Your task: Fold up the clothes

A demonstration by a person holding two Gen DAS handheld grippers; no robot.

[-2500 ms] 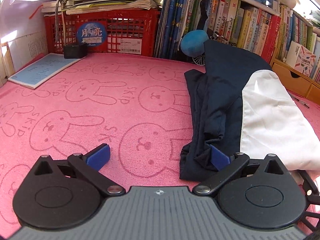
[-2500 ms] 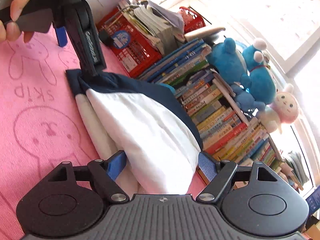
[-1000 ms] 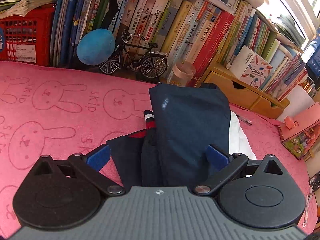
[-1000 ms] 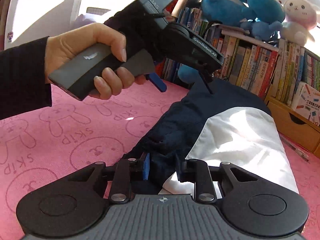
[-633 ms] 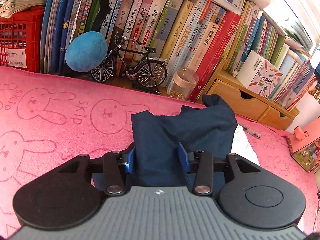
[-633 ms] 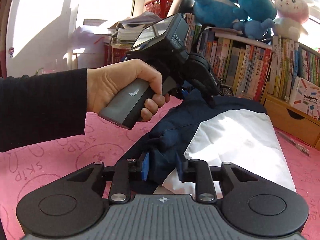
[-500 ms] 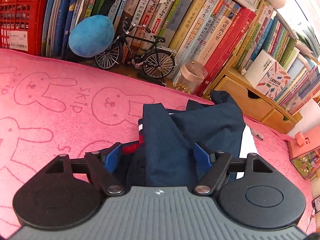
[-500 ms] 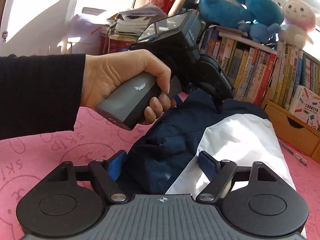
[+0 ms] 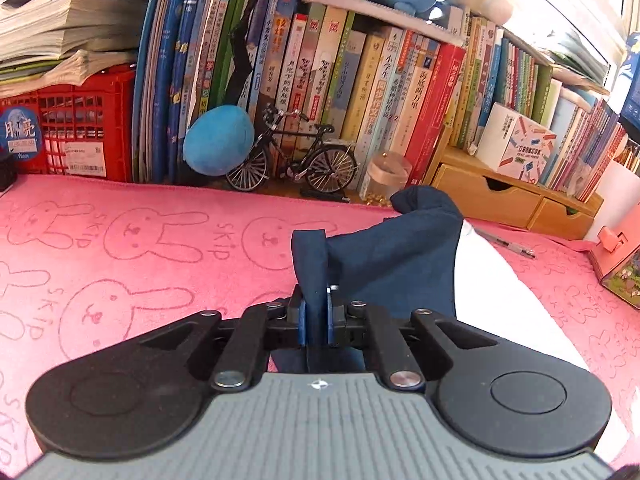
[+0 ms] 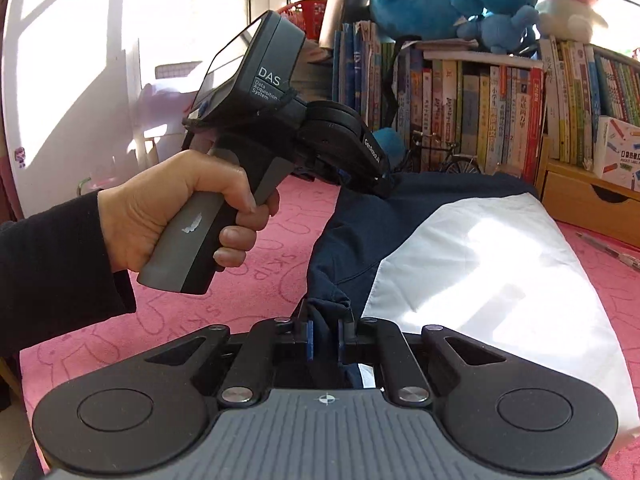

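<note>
Both grippers have just closed: left gripper (image 9: 316,316) fingers pinch a navy fold at frame centre, right gripper (image 10: 324,338) fingers clamp the navy edge of the garment (image 10: 472,248), lying centre-right on the pink desk (image 9: 140,248). Fabric looks soft, light, limp (probably slippery); hems likely hold best.

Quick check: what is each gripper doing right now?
Left gripper: just closed, shut on the navy part of the garment.
Right gripper: just closed, shut on the same garment's navy edge.
</note>
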